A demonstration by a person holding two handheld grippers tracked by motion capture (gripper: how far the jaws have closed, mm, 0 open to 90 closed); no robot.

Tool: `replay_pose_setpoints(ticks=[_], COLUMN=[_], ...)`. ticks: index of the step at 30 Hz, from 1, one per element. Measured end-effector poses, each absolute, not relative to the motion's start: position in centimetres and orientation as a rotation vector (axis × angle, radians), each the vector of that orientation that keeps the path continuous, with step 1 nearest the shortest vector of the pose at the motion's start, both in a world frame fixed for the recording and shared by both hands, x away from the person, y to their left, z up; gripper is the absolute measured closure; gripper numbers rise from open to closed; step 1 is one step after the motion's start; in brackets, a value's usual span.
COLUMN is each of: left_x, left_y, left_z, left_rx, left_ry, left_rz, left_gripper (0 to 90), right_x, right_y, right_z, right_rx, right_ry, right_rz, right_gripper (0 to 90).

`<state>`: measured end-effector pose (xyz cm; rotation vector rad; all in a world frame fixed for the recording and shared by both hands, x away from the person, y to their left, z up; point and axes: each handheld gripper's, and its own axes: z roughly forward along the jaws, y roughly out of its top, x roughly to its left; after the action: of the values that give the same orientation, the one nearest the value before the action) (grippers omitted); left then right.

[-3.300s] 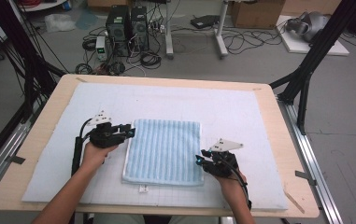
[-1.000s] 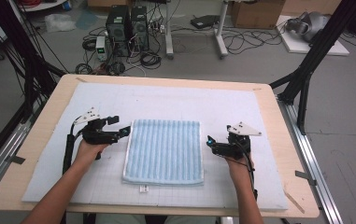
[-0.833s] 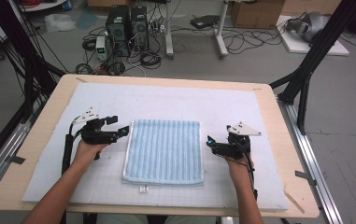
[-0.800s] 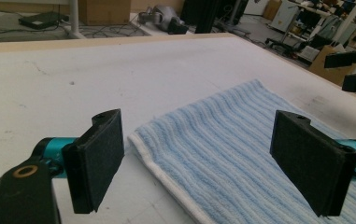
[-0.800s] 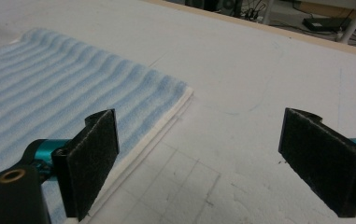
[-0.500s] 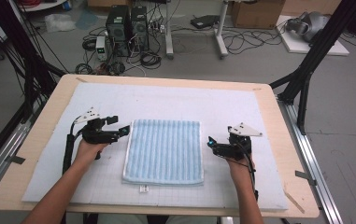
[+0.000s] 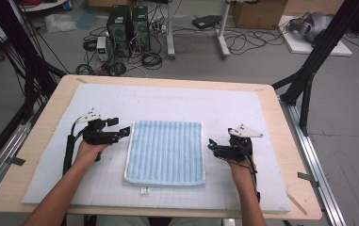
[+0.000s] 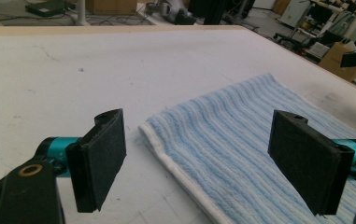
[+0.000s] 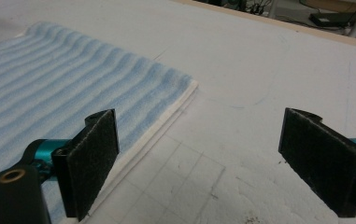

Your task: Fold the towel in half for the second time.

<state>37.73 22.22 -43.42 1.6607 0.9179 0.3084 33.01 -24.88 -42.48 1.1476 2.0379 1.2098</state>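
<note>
Towel, folded and striped pale blue, lies flat in the middle of the white mat, its near edge showing stacked white-hemmed layers. To its left, the left gripper is held low over the mat with its jaws spread wide and nothing between them; its tips sit just beside the towel's far left corner, and in the left gripper view that corner lies between the two pads without touching either. On the other side, the right gripper is just beside the towel's right edge, jaws likewise spread wide and holding nothing; in the right gripper view one pad hangs over the white hem while the other is over bare mat. Bare mat runs wide on both outer sides and beyond the towel's far edge, up to the wooden table rim.
</note>
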Motion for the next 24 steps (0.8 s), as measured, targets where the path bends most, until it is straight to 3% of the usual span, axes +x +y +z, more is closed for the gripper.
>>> replay_pose_setpoints(ticks=[16, 24], left_x=[40.8, 42.5], left_y=[20.9, 19.4], left_z=[-42.3, -43.1], left_rx=[1.713, 1.830], left_ry=[0.979, 1.008], left_rz=[0.298, 0.287], left_gripper=[20.3, 24.0], right_x=[32.9, 33.0], right_y=[-25.1, -25.0], right_z=[-42.4, -42.4], right_rx=[1.170, 1.172], right_ry=[2.035, 2.042], right_rz=[1.253, 1.258], right_gripper=[11.6, 11.6])
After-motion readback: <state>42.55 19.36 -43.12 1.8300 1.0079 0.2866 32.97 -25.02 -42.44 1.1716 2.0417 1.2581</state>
